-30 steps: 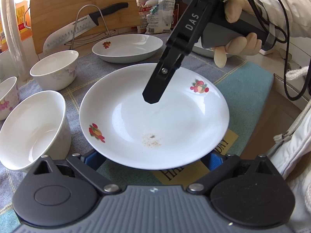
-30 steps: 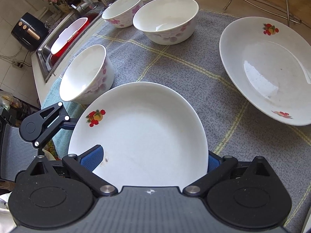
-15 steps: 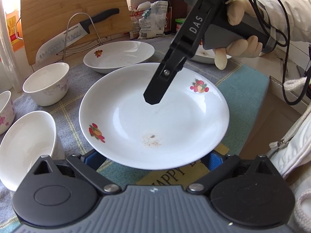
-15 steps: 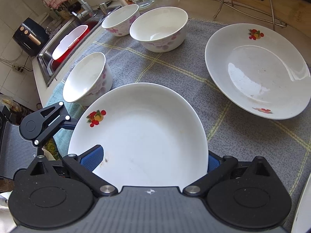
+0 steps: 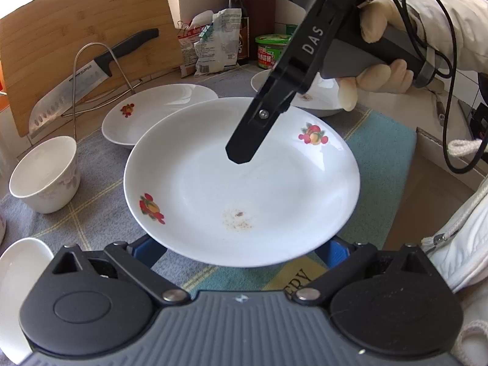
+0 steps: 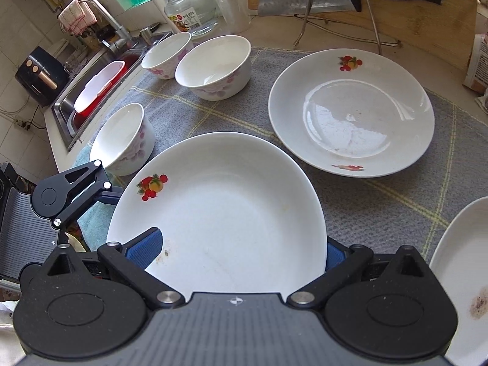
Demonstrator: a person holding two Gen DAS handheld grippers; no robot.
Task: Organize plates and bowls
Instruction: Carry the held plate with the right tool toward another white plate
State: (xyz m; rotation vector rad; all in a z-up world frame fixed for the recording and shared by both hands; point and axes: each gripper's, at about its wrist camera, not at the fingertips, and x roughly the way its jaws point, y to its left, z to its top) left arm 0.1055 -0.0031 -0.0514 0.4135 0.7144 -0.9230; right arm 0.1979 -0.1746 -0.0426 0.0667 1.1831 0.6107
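A white fruit-print plate is lifted off the grey cloth and tilted. My left gripper is shut on its near rim, with both blue pads under the edge. My right gripper is shut on the same plate, one pad on top and one below. In the left wrist view a finger of the right gripper reaches over the plate. A second plate lies on the cloth beyond. A third, stained plate lies at the right edge. Three bowls stand to the left.
A cutting board leans at the back behind a wire rack holding a knife. Sauce bottle, packets and a green tub stand behind. A sink with a red-and-white tub lies left of the bowls. A gloved hand holds the right gripper.
Both grippers have carried the plate together to the right, away from the bowls. The bowls have slid leftward in view, and the third, stained plate has come into sight.
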